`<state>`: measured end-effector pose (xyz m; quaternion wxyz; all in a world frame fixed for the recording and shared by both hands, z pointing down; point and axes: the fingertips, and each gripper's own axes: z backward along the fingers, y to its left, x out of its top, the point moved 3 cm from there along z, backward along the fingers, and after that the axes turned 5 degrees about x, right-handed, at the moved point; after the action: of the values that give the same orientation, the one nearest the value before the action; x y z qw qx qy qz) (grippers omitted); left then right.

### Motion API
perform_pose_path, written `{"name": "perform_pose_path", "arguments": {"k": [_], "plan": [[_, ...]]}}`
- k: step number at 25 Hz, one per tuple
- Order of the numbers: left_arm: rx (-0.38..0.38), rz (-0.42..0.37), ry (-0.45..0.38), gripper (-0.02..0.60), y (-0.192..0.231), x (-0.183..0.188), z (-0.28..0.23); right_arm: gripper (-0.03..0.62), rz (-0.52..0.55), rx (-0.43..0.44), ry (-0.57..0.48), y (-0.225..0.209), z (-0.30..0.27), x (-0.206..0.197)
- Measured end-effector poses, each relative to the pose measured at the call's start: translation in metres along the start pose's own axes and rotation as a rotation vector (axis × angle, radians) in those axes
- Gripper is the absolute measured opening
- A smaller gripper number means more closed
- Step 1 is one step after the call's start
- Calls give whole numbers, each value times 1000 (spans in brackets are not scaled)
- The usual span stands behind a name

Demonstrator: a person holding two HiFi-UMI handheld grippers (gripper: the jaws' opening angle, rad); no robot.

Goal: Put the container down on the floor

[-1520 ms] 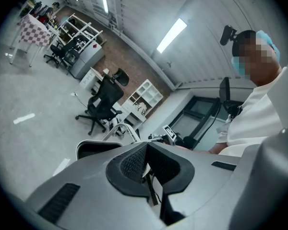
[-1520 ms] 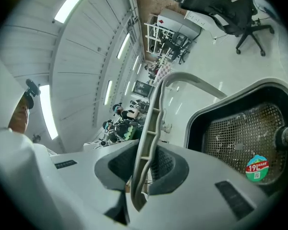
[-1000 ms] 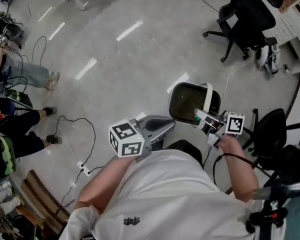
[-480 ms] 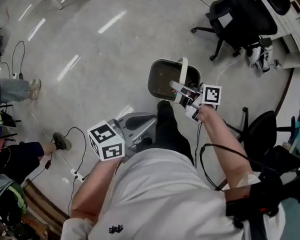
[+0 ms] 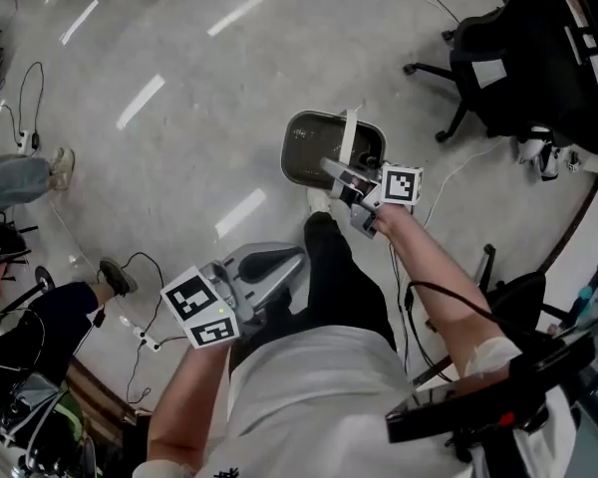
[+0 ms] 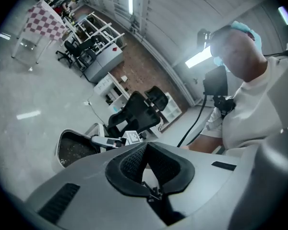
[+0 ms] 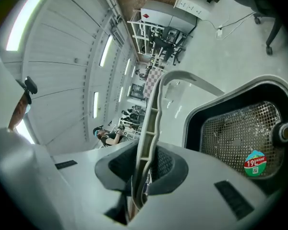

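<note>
1. Pale glossy floor (image 5: 179,58) fills the head view, with bright streaks of ceiling light on it.
2. An office chair (image 5: 523,68) stands toward the upper right, and cables (image 5: 130,267) trail along the left edge, near a seated person's legs (image 5: 25,172).
3. At mid-floor is the container (image 5: 309,152), a dark bin with a grey rim, just ahead of the wearer's shoe (image 5: 319,205).
4. Its white handle (image 5: 350,127) stands up across the opening.
5. The right hand-held gripper (image 5: 337,170) reaches over the near rim, its jaws clamped on that handle. In the right gripper view the handle runs up between the pads.
6. That view also shows a mesh lining and a round sticker (image 7: 255,164) inside the container.
7. Whether the container's base touches the floor cannot be told.
8. The left hand-held gripper (image 5: 294,259) is held near the wearer's body, well apart from the container. Its jaws are together at the tips with nothing between them.
</note>
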<state>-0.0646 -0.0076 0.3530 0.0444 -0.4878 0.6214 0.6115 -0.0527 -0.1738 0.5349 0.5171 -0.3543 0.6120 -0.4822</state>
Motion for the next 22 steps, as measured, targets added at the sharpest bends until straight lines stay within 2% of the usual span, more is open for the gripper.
{"name": "perform_pose_path", "arguments": {"k": [5,10,13,22], "plan": [[16,56,-12,9,63,32,-53,34,-34,-14,30,-92,-21,51],[18,109,-3,9,118,36,-90,33,-58,-42,42,-179,-36,77],[22,115,9,9,153,34,-109,33,-61,-41,29,-228,-46,96],[25,151,17,9,232,20,-153,33,-68,-61,17,-344,-60,106]]}}
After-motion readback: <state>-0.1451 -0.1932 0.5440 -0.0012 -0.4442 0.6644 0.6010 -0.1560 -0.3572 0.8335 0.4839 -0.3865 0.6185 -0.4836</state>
